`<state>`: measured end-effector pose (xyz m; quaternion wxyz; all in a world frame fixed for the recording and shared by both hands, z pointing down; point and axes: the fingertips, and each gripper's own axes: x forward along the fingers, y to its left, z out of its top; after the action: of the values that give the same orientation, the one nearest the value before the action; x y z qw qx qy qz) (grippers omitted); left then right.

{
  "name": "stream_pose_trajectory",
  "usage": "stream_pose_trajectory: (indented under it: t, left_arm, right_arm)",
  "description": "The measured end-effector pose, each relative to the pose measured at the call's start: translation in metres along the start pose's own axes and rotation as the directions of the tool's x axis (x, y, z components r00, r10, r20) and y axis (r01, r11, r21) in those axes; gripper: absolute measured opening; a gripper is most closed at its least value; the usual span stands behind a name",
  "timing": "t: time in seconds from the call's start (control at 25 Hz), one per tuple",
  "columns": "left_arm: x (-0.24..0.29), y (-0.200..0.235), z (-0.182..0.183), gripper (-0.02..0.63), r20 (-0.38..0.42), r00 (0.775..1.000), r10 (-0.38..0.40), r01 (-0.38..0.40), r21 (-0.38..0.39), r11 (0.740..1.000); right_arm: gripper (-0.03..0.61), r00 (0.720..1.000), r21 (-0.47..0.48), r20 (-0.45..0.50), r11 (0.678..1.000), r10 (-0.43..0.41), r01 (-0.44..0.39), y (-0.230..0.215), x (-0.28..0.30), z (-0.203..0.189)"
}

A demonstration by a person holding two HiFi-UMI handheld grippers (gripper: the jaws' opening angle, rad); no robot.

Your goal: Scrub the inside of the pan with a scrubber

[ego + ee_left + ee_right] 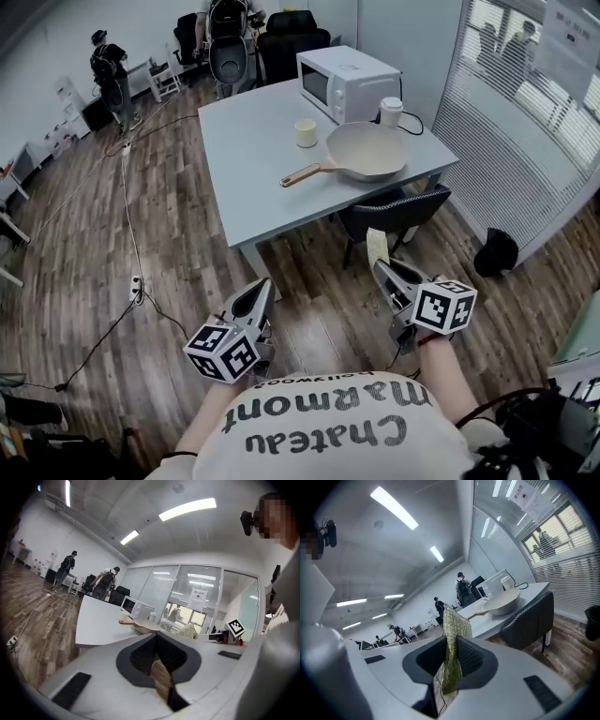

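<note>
While right claw grips scrubber, pan ahead

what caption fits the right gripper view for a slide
Right gripper with jaws shut on the scrubber, pan on the table ahead.

The pan lies on the worktop, near its right edge, handle pointing left. A microwave stands just behind the pan. A cup stands left of the pan, and a lidded cup stands behind it. A chair stands just in front of the pan, at the worktop's near edge. The left gripper and the right gripper are well in front of the pan, over the floor. The scrubber sits between the right gripper's fingers.
</note>
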<state>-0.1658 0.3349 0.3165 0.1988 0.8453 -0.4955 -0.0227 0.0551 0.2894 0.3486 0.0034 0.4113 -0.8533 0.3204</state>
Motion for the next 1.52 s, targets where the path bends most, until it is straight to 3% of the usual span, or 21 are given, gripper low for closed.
stream_pose_trajectory:
  t: [0.24,0.56,0.88,1.04,1.28,1.52]
  left_arm:
    - [0.017,0.014,0.002,0.005,-0.024,0.999,0.027,-0.028,-0.014,1.0]
    - [0.072,0.023,0.006,0.005,-0.075,0.997,-0.014,0.013,-0.01,1.0]
    - [0.152,0.056,0.044,0.005,-0.071,0.993,-0.095,0.095,0.004,0.995]
    - [0.209,0.078,0.075,0.005,-0.074,0.987,-0.141,0.143,0.026,0.989]
    - [0.283,0.116,0.116,0.005,-0.074,0.981,-0.178,0.183,0.071,0.98]
    - [0.332,0.15,0.14,0.005,-0.079,0.977,-0.195,0.202,0.087,0.975]
  right_arm:
    - [0.069,1.0,0.038,-0.019,0.999,0.01,-0.009,-0.015,0.022,0.002]
    - [0.069,1.0,0.109,-0.01,0.994,-0.025,0.026,-0.054,0.043,0.016]
    - [0.069,0.996,0.142,0.056,0.988,-0.07,0.062,-0.093,0.082,0.065]
    - [0.069,0.99,0.155,0.096,0.984,-0.104,0.088,-0.116,0.118,0.109]
    - [0.069,0.979,0.158,0.158,0.982,-0.128,0.103,-0.148,0.175,0.168]
    - [0.069,0.972,0.182,0.195,0.979,-0.132,0.096,-0.165,0.215,0.197]
